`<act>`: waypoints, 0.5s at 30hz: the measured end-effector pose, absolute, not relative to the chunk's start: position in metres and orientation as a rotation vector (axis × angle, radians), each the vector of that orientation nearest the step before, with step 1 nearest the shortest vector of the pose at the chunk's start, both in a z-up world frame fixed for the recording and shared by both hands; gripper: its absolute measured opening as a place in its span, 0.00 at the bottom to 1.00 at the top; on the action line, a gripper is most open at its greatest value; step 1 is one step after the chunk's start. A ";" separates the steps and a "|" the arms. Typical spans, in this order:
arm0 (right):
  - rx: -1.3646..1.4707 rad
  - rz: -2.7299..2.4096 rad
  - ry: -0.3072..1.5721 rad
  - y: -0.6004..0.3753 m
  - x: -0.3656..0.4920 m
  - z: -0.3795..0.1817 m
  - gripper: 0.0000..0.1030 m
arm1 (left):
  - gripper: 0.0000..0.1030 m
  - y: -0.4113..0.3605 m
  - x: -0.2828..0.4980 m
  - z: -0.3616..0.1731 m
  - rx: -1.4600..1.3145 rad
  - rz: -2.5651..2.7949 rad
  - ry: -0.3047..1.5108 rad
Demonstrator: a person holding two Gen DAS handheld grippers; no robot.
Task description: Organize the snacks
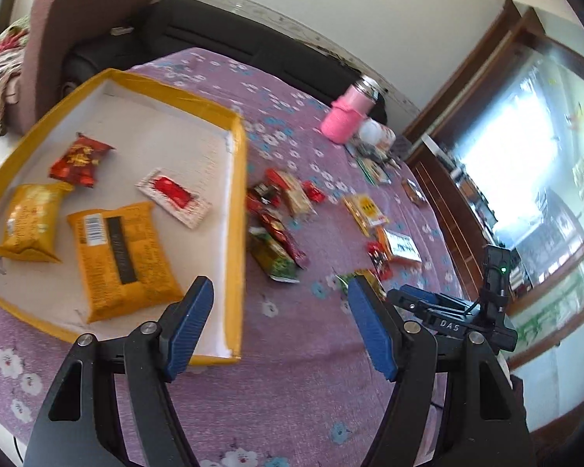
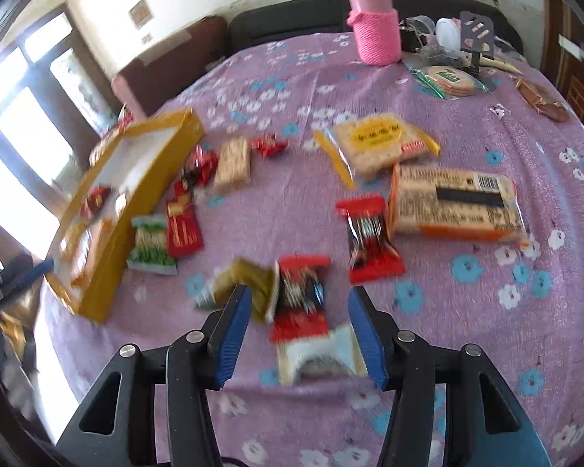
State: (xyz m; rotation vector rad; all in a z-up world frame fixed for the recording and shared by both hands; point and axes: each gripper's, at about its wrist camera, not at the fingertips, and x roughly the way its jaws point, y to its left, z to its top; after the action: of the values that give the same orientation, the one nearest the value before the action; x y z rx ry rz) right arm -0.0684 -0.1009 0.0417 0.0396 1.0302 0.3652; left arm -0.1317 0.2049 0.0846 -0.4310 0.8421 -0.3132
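- Snacks lie loose on the purple flowered tablecloth point(image 2: 467, 303), others already in the yellow-rimmed tray point(image 1: 237, 163).
- Right gripper point(image 2: 299, 327): jaws apart, gripping nothing; a red-and-black packet point(image 2: 301, 295) and a blurred pale packet point(image 2: 315, 358) lie in the gap between its blue pads, whether touching them I cannot tell.
- Left gripper point(image 1: 280, 327): jaws wide, empty, over the tray's near corner.
- Just beyond its left finger, a big orange packet point(image 1: 120, 257) in the tray; farther in, a yellow bag point(image 1: 31, 222), a red bag point(image 1: 80, 159), a white-and-red sachet point(image 1: 173, 196).
- Ahead of the right gripper, another red packet point(image 2: 372, 237), an orange-edged cracker pack point(image 2: 455, 206).
- Farthest, a pink bottle point(image 2: 373, 23).
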 end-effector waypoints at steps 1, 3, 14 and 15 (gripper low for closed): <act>0.009 0.369 1.033 -0.100 -0.072 0.039 0.54 | 0.69 0.198 -0.129 0.083 -0.420 -0.329 0.851; -0.025 0.370 1.035 -0.096 -0.073 0.031 0.59 | 0.69 0.179 -0.121 0.078 -0.399 -0.370 0.878; -0.033 0.416 1.025 -0.097 -0.071 0.019 0.37 | 0.69 0.074 -0.074 0.064 -0.144 -0.558 0.943; 0.001 0.423 1.027 -0.103 -0.070 0.019 0.33 | 0.69 0.066 -0.068 0.061 -0.122 -0.574 0.944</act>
State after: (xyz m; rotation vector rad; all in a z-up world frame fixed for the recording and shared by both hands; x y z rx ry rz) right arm -0.0701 -0.1035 0.0189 0.0009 1.0266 0.4229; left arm -0.0679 0.0663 0.0615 -0.1221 0.9440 -0.5738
